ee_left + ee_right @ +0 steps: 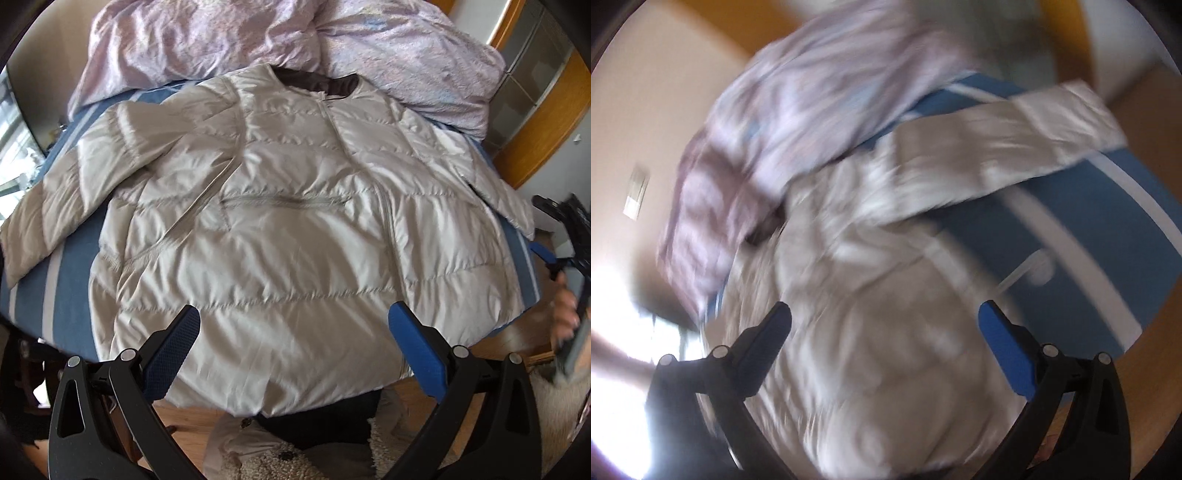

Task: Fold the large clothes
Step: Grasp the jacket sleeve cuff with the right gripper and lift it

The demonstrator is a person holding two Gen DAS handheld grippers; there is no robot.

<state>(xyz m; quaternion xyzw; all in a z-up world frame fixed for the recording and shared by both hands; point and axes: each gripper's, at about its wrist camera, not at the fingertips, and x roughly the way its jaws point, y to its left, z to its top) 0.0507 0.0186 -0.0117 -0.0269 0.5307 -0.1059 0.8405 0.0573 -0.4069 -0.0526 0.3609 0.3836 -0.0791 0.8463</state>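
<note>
The bed, under a blue striped sheet, carries everything. A crumpled lilac duvet is heaped along its far edge. The pale quilted jacket lies front-up over the middle of the bed, collar toward the duvet, hem hanging over the near edge, one sleeve reaching the left edge and the other the right edge. No fold shows yet, so the task looks barely begun: sleeves and body are all left to do. The left gripper hovers above the hem, fingers spread, holding nothing. The right gripper, in a motion-blurred view, is also spread and empty near the right edge.
</note>
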